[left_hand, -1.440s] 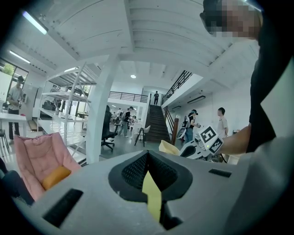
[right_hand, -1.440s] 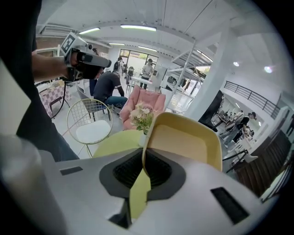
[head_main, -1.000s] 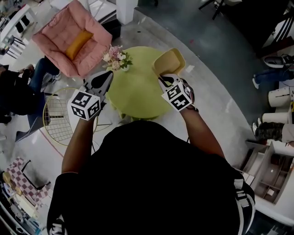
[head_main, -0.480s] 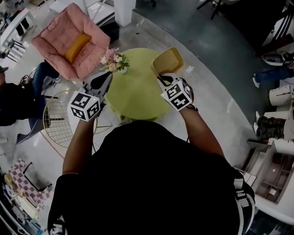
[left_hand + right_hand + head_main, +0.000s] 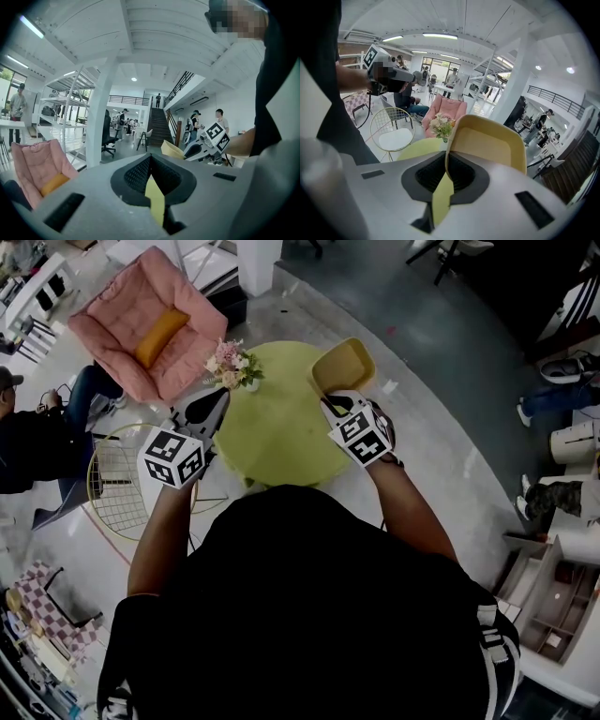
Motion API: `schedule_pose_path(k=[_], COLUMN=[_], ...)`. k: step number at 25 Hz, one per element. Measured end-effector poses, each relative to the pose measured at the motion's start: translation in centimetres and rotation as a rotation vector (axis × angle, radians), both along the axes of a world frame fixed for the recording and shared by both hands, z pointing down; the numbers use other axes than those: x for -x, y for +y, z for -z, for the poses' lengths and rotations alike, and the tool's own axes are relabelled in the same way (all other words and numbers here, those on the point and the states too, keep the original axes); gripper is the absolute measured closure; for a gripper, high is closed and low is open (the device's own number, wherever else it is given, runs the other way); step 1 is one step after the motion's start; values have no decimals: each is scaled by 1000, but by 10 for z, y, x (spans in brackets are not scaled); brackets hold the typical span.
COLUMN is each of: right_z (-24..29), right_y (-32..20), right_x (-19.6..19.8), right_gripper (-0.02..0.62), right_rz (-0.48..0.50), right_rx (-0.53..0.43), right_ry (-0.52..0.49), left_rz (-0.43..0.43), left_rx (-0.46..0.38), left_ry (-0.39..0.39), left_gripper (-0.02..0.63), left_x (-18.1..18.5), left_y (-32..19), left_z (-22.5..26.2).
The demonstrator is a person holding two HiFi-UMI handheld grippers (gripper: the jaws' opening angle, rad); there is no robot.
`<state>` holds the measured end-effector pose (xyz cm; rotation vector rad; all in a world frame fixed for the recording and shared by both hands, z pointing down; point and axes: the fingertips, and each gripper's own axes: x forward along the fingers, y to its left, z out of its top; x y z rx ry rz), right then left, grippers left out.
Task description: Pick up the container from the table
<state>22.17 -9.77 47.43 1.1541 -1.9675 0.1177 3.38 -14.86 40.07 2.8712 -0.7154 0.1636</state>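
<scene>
The right tool (image 5: 330, 402) has its jaws pressed nearly together on the thin rim of a pale yellow container (image 5: 343, 365). In the right gripper view the tool (image 5: 446, 169) pinches the near left edge of the container (image 5: 487, 140), which is tipped up so that its hollow inside faces the camera. From the head view the container sits over the far right edge of a round yellow-green table (image 5: 281, 427); whether its base touches the table is hard to tell.

The left tool (image 5: 221, 396) hovers over the table's left edge, well apart from the container. In the left gripper view its jaws (image 5: 149, 161) meet at the tips with nothing between them.

A small bunch of pink and white flowers (image 5: 232, 362) stands on the far left part of the table. Beyond it on the floor is a pink armchair (image 5: 141, 320) with an orange cushion. A white wire chair (image 5: 117, 484) stands beside the table on the left.
</scene>
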Motion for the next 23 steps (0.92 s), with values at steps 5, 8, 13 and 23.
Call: schedule_pose_path(k=[5, 8, 13, 23], right_z=[-3, -5, -9, -11], right_y=[-1, -1, -3, -1], right_x=[-3, -4, -5, -13], right_gripper=[574, 574, 574, 574], right_rz=[8, 8, 22, 19], right_rx=[4, 11, 9, 18], right_ry=[-3, -11, 12, 8], left_rz=[5, 8, 10, 11], left_rx=[2, 6, 9, 7], left_ry=[-2, -5, -15, -16], left_gripper=[591, 591, 591, 591], left_x=[-4, -6, -7, -13], left_y=[1, 2, 1, 2], left_z=[-1, -2, -6, -6])
